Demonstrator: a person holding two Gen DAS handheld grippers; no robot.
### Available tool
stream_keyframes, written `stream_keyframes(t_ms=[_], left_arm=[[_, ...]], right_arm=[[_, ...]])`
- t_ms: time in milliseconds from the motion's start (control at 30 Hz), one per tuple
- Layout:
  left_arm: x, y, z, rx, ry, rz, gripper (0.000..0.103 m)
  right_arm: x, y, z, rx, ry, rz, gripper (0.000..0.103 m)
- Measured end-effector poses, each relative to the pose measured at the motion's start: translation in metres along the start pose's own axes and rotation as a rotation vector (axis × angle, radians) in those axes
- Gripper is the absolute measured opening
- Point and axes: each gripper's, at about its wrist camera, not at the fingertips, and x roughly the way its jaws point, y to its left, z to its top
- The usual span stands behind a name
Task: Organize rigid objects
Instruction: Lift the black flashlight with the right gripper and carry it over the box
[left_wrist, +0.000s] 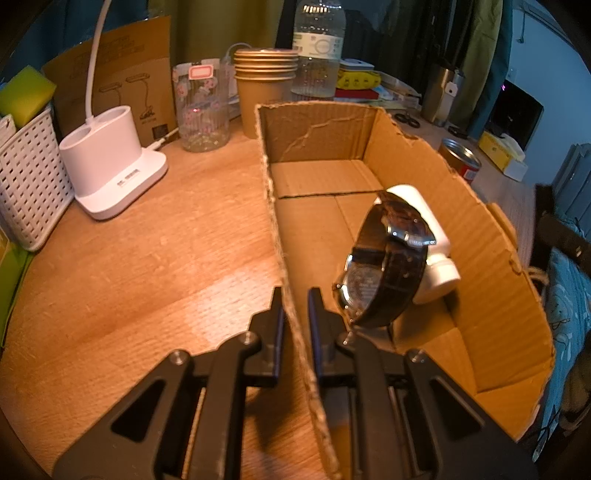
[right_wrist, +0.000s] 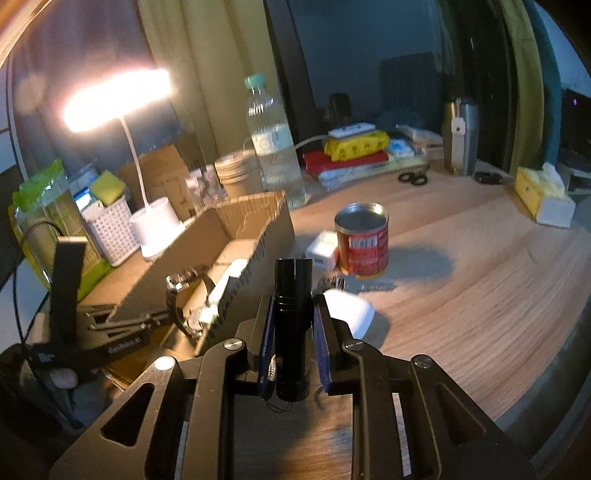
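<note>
Both wrist views (close, forward-facing) share the cardboard box (left_wrist: 480, 236) (right_wrist: 207, 236).

Both views are dim and warm, with a strong orange-yellow cast and black vignette at the rounded corners, where straight edges bow from fisheye distortion. In the right wrist view, the lamp head (right_wrist: 117, 99) at upper left is blown out to a white glare with a soft halo, and the red can (right_wrist: 362, 240) casts a broad shadow toward the right over the bench (right_wrist: 480, 295). That view is soft throughout, most at its left edge. In the left wrist view, a pale sheen lies on the bench (left_wrist: 147, 277) at centre left, and the background at the top stays dark.
</note>
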Motion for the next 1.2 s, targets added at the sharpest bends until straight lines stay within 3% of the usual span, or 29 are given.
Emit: stream_keyframes(t_ms=[467,733,933,1200], left_arm=[[0.0,0.002,0.001,0.0,0.0,0.0,0.013],[0.001,0.002,0.001,-0.001,0.001,-0.002,0.013],[0.001,0.002,0.001,-0.001,0.001,-0.002,0.013],[0.001,0.003,0.002,-0.001,0.001,-0.002,0.013]], right_arm=[[-0.048,0.023,0.035,-0.035,-0.161,0.037,0.022],[-0.059,0.044,0.044,-0.064,-0.2,0.089,0.022],[-0.054,0.063,0.043,-0.095,-0.187,0.134,0.022],[-0.022,0.08,0.025,-0.11,-0.097,0.174,0.022]])
